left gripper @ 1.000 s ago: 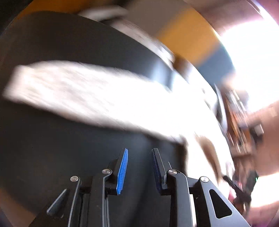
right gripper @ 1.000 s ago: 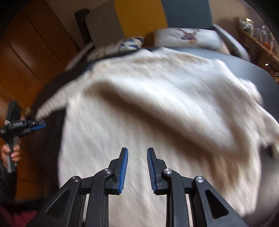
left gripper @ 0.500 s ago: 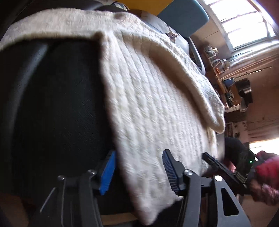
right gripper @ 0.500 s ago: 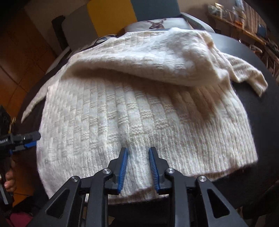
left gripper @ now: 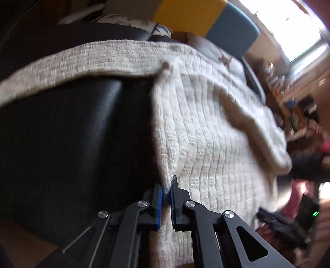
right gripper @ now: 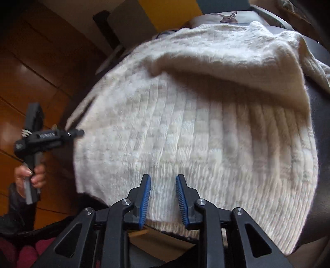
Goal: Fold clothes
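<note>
Left gripper point(left gripper: 166, 190): jaws pressed together, left side edge of cream knit sweater point(left gripper: 206, 134) pinched between blue pads near hem corner. Right gripper point(right gripper: 163, 201): jaws spread, nothing held, hem of sweater point(right gripper: 196, 127) framed between fingertips. Sweater laid flat across black table point(left gripper: 72, 134), hem draped over near edge. One sleeve point(left gripper: 82, 61) stretched toward left edge; upper part folded down over body. Deer-print cushion point(right gripper: 226, 16) seen beyond far edge.
</note>
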The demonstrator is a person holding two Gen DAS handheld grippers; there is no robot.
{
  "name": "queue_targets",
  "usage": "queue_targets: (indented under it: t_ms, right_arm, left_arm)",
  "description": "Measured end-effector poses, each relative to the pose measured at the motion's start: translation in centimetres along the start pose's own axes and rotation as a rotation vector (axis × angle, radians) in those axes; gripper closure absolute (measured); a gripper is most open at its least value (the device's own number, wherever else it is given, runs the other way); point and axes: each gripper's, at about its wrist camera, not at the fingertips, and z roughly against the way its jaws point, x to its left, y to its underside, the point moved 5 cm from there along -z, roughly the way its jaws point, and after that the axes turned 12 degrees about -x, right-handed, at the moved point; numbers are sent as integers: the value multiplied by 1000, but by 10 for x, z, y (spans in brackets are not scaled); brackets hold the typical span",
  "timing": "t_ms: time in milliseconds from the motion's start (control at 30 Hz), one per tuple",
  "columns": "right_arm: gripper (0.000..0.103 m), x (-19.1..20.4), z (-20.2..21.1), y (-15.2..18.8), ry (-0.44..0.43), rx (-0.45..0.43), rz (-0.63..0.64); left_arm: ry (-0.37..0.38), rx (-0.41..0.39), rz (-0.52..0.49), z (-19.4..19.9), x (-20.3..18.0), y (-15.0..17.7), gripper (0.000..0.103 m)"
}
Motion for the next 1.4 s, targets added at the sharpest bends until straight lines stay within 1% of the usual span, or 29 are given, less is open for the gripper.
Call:
queue_targets:
  t_ms: [33, 100, 133, 200, 267, 367, 433, 500, 567, 600, 633, 667, 733, 800, 867, 900, 967, 1033, 1067, 1133, 1233, 1267, 1367, 1400]
  right_arm:
    - [77, -7, 6, -9, 20, -35, -15]
    - [76, -26, 21, -26, 58, -110, -62]
    - [76, -45, 34, -34, 74, -148, -115]
    - [73, -85, 55, -48, 122, -208, -232]
    - [73, -122, 71, -60, 142, -253, -365]
    - [71, -176, 91, -72, 156, -330, -592]
    - [70, -207, 104, -80, 120, -391, -724]
    - [69, -230, 107, -83, 79, -416, -842]
    - [67, -249, 106, -89, 53, -446, -929]
    - [63, -256, 104, -92, 57, -449, -959]
    - [59, -263, 101, -96, 72, -444, -980]
    - [59, -267, 97, -99, 86, -439, -989]
    - [54, -275, 85, -103, 107, -413, -1001]
    - [53, -280, 77, -109, 100, -376, -1018]
    - [52, -282, 69, -112, 55, -376, -1059]
    - [51, -283, 66, -114, 28, -379, -1083]
    - [47, -284, 59, -115, 7, -393, -1120]
    - [33, -285, 52, -115, -7, -409, -1154]
    - [30, -285, 50, -116, -19, -410, -1172]
    - [29, -282, 39, -117, -34, -399, -1203]
    - [29, -285, 34, -121, 26, -445, -1223]
    - [29, -285, 34, -125, 63, -457, -1206]
    - [30, -283, 39, -142, 192, -467, -1099]
    - [36, -282, 38, -146, 242, -463, -1048]
  left_arm:
    - [-7, 17, 8, -3, 1, 1, 93]
    - [-5, 53, 36, -10, -5, 5, 92]
    - [-8, 46, 49, -9, -3, 4, 91]
    - [-19, 3, 42, -2, -6, -3, 91]
    - [-14, -53, 25, 8, -9, -14, 90]
    - [45, -82, 5, 5, -27, -30, 84]
    - [64, -75, -23, -8, -41, -35, 83]
    - [88, -48, -37, -26, -55, -38, 83]
    - [107, -27, -60, -35, -66, -35, 83]
    - [115, -18, -73, -38, -71, -33, 83]
    - [119, -12, -93, -41, -77, -31, 83]
    - [115, -11, -120, -43, -82, -29, 83]
    - [116, 2, -162, -52, -94, -26, 83]
    - [121, 12, -198, -59, -105, -24, 83]
    - [112, 21, -225, -64, -108, -21, 83]
    - [109, 28, -228, -66, -108, -20, 83]
    - [109, 45, -218, -72, -106, -18, 83]
    - [108, 59, -200, -76, -100, -16, 83]
    - [108, 61, -192, -77, -99, -15, 83]
    - [114, 62, -182, -78, -97, -15, 83]
    - [124, 60, -172, -77, -95, -14, 83]
    - [127, 59, -170, -77, -95, -14, 82]
    - [138, 58, -163, -76, -94, -13, 82]
    - [142, 58, -164, -76, -94, -12, 81]
